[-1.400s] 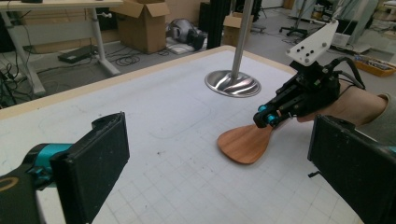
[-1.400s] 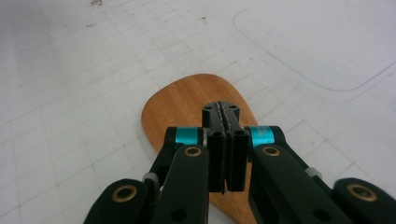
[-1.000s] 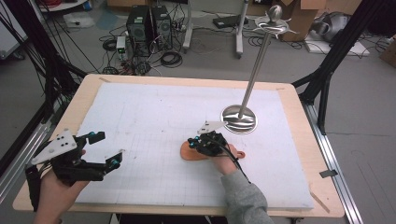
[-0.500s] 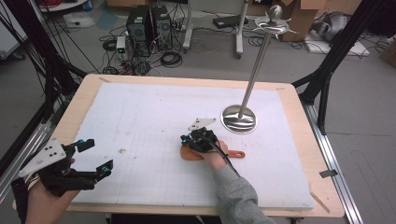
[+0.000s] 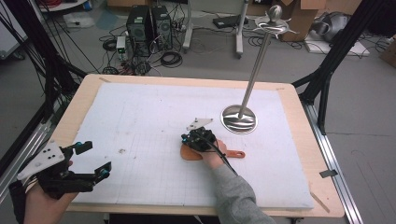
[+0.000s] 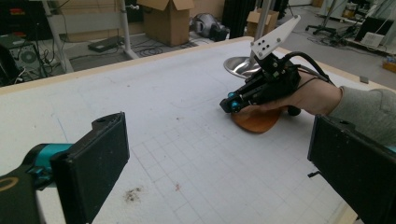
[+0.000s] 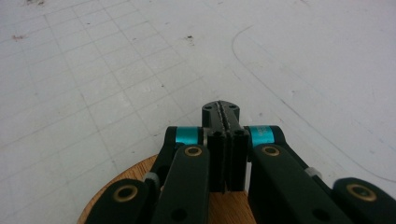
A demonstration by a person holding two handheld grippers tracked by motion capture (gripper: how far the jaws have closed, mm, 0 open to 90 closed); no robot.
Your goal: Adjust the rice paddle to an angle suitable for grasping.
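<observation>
Fingers black, pressed flat above round wooden board.

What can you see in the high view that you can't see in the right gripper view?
High view alone: the tall metal stand, the wooden paddle's handle, the left gripper with open jaws, computers on the floor. Right gripper view alone: a close look at the right gripper's jaws pressed shut with nothing between them, and a curved pencil line on the sheet. Both: the wooden paddle, the white gridded sheet.
</observation>
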